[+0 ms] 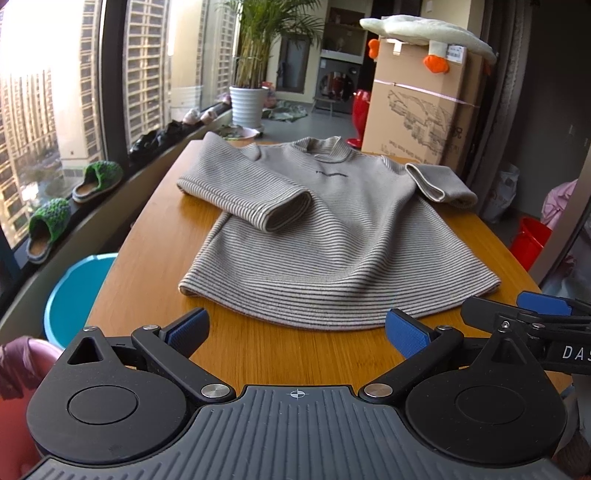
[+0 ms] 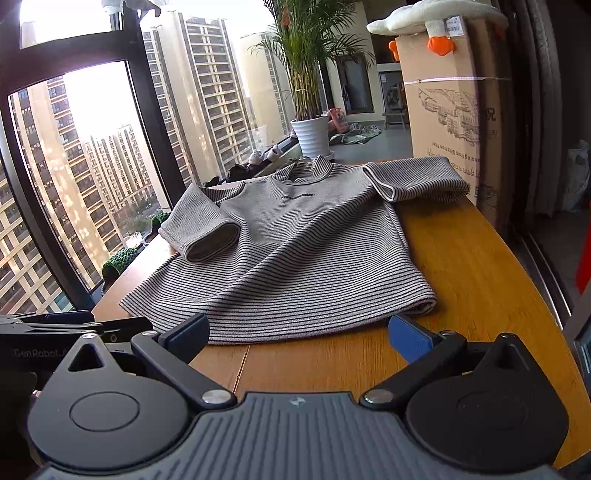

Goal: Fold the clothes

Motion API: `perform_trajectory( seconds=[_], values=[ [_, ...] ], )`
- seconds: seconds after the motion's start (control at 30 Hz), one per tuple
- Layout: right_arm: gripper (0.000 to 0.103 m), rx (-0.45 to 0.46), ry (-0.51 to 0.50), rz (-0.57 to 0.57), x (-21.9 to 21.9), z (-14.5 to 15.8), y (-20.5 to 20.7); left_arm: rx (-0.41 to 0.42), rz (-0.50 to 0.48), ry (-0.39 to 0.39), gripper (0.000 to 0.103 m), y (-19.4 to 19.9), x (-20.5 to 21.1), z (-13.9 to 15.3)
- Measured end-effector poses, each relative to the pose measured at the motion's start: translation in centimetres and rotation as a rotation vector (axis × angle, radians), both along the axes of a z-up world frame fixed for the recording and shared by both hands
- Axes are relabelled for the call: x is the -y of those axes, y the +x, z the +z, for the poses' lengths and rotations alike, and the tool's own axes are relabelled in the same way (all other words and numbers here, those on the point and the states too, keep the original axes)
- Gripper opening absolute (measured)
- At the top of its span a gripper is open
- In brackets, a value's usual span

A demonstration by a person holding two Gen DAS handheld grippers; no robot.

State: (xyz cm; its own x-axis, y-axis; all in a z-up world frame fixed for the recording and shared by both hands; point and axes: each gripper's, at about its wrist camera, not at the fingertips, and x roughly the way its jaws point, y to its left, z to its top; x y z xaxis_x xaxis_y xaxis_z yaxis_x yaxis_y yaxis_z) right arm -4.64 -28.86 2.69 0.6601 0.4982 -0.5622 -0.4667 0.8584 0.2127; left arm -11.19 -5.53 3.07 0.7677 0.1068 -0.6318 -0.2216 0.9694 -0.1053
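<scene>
A grey striped sweater (image 1: 332, 236) lies face up on the wooden table (image 1: 147, 266), collar far, hem near. Its left sleeve (image 1: 251, 195) is folded in across the chest; its right sleeve (image 1: 439, 182) lies out to the right. My left gripper (image 1: 295, 332) is open and empty, just short of the hem. The right gripper's fingers (image 1: 543, 306) show at the right edge. In the right wrist view the sweater (image 2: 306, 243) lies ahead on the table (image 2: 480, 280). My right gripper (image 2: 299, 338) is open and empty at the hem's near right part.
A tall cardboard box (image 1: 417, 110) with a plush goose (image 1: 428, 33) on top stands behind the table's far right. A blue tub (image 1: 74, 295) sits left of the table, a red bucket (image 1: 532, 240) right. Slippers (image 1: 96, 181) line the window ledge by a potted plant (image 1: 247, 103).
</scene>
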Motion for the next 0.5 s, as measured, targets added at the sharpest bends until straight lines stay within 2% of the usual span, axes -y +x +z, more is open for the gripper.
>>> perform_trajectory(
  seconds=[0.5],
  values=[
    [0.103,-0.039,-0.014,0.019,-0.21,-0.85,0.43,-0.032,-0.004,0.018,0.103,0.42,0.55,-0.37]
  ],
)
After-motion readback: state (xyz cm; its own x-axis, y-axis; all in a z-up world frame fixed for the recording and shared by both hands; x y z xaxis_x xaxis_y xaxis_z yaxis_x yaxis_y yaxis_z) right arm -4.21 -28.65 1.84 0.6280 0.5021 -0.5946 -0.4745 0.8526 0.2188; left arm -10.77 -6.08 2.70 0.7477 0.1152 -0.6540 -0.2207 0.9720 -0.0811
